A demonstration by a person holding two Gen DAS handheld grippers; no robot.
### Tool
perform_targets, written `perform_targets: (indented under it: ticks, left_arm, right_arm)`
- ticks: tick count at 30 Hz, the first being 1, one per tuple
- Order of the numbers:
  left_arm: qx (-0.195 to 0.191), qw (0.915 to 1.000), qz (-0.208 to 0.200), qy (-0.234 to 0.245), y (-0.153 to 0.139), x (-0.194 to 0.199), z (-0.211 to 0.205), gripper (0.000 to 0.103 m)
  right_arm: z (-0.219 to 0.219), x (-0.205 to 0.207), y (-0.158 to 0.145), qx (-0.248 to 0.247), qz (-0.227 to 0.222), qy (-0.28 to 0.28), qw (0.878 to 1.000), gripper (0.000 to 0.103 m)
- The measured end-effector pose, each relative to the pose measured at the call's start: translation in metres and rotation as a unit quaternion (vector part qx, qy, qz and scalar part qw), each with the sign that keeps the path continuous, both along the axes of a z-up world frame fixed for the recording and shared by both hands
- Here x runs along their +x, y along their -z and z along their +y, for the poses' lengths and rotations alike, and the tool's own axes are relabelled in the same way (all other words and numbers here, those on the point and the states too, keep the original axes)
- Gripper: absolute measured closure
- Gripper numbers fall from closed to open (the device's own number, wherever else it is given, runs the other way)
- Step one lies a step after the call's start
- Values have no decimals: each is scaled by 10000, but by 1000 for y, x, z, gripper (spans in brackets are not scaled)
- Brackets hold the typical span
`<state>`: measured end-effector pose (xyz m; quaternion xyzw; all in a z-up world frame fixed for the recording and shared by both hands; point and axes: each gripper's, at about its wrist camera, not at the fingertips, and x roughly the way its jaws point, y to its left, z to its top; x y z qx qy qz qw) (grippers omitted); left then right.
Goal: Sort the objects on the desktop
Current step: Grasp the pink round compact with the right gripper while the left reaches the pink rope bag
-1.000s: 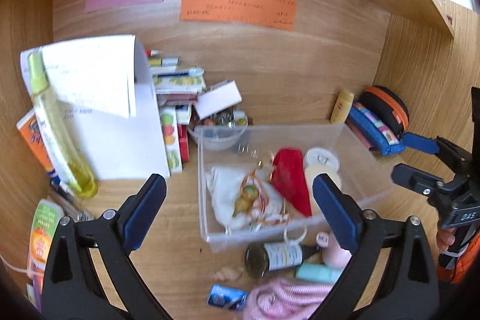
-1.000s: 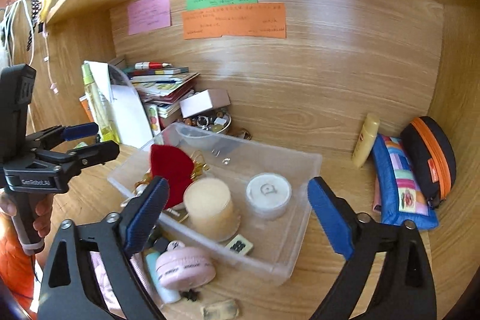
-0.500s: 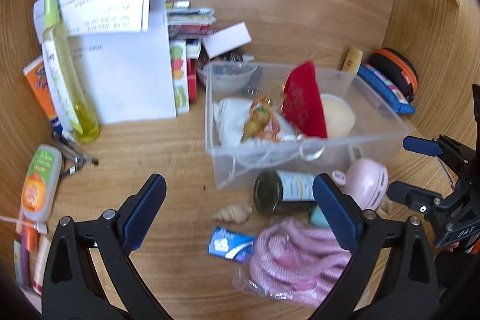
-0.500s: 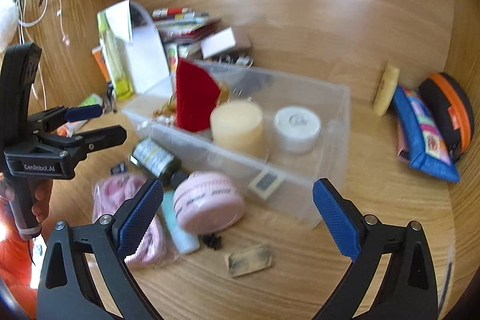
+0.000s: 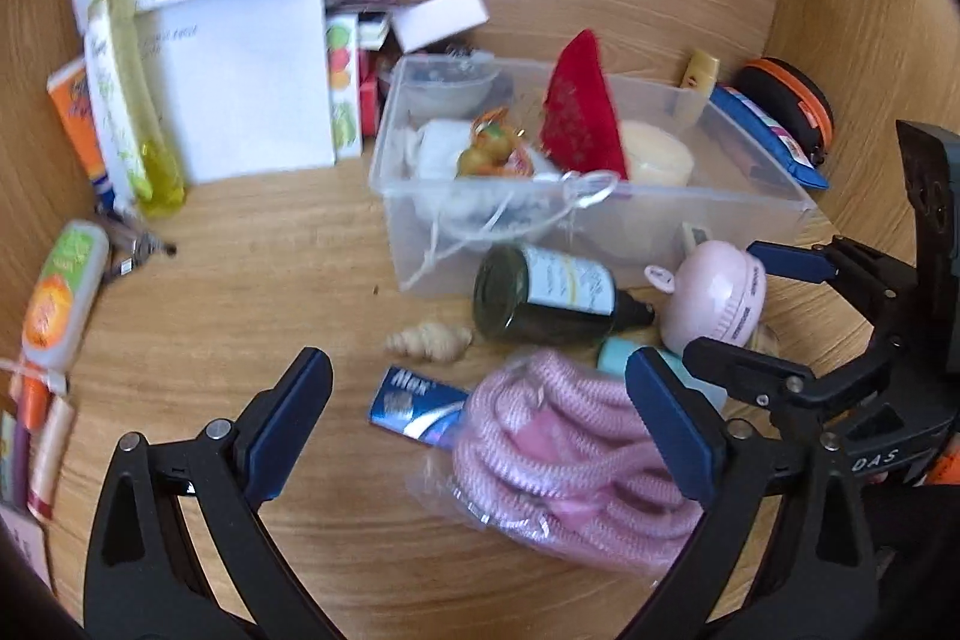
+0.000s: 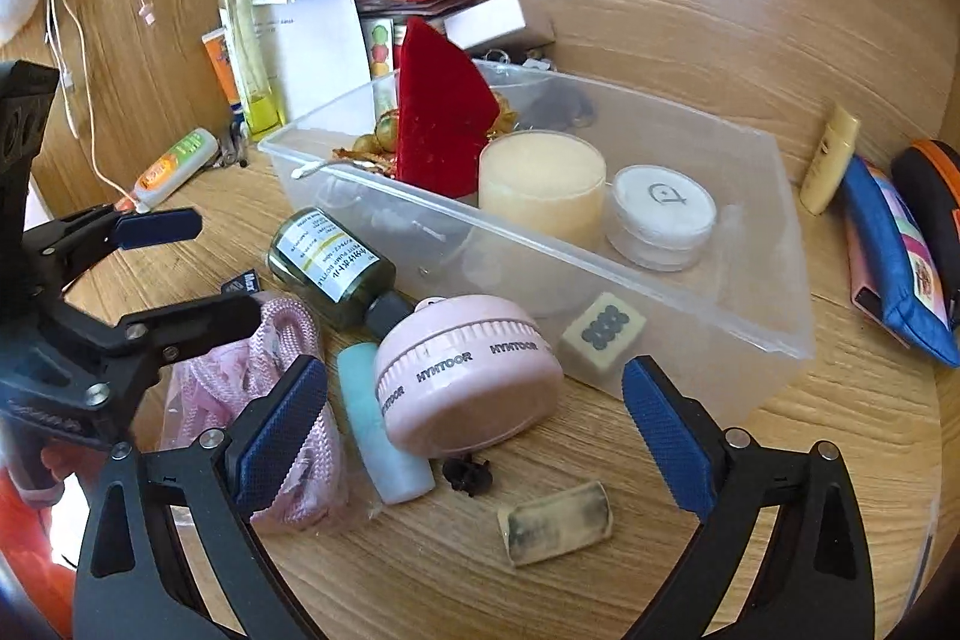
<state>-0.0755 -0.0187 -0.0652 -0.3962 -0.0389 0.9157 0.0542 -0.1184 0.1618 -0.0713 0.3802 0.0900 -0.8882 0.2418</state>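
Observation:
A clear plastic bin (image 5: 600, 214) (image 6: 750, 334) holds a red pouch (image 6: 444, 124), a cream candle (image 6: 540, 184) and a white jar (image 6: 660, 208). In front of it lie a dark green bottle (image 5: 552, 292) (image 6: 330, 262), a pink round case (image 5: 714, 292) (image 6: 462, 376), a teal tube (image 6: 378, 430), bagged pink rope (image 5: 564, 448) (image 6: 270, 370), a blue packet (image 5: 414, 400) and a shell (image 5: 429, 340). My left gripper (image 5: 480, 424) (image 6: 180, 274) hangs open over the rope. My right gripper (image 6: 474, 430) (image 5: 762, 316) is open above the pink case.
A mahjong tile (image 6: 603, 334), a worn eraser (image 6: 555, 520) and a small black clip (image 6: 468, 472) lie near the bin's front. Pencil cases (image 6: 894, 256) sit at the right. Papers (image 5: 240, 70), a yellow bottle (image 5: 120, 100) and stacked books stand at the back left.
Both views have tipped down and come closer to the loose items in front of the bin. Both grippers stay open and hold nothing.

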Motion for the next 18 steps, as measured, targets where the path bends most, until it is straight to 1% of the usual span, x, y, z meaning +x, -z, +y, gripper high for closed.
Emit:
perform_targets:
  ticks: [1, 3, 4, 5, 6, 11, 15, 18]
  left_arm:
    - [7, 10000, -41, -34, 1, 0, -1, 4]
    - [19, 9998, -127, -147, 6, 3, -5, 4]
    - [31, 9997, -151, -177, 7, 4, -6, 4]
    - [80, 9995, -181, -233, 9, 5, -7, 4]
    - [121, 9994, -196, -267, 10, 6, -8, 4]
    - [535, 9964, -416, -510, 18, 9, -8, 4]
    - [820, 9927, -547, -697, 18, 18, -8, 4]
    - [777, 9926, -631, -694, 16, 26, 0, 4]
  right_arm:
    - [0, -1, 2, -11, -46, -38, 10000, 7]
    - [-2, -4, 6, -55, -174, -136, 9997, 23]
    - [-3, -5, 8, -63, -220, -185, 9996, 27]
    - [-5, -6, 10, -72, -282, -241, 9993, 35]
    - [-6, -7, 12, -51, -310, -229, 9992, 40]
    - [-3, -9, 13, -199, -410, -222, 9987, 40]
    - [6, -2, 4, -309, -232, -172, 9991, 40]
    - [19, 4, -5, -364, -43, -106, 9993, 40]
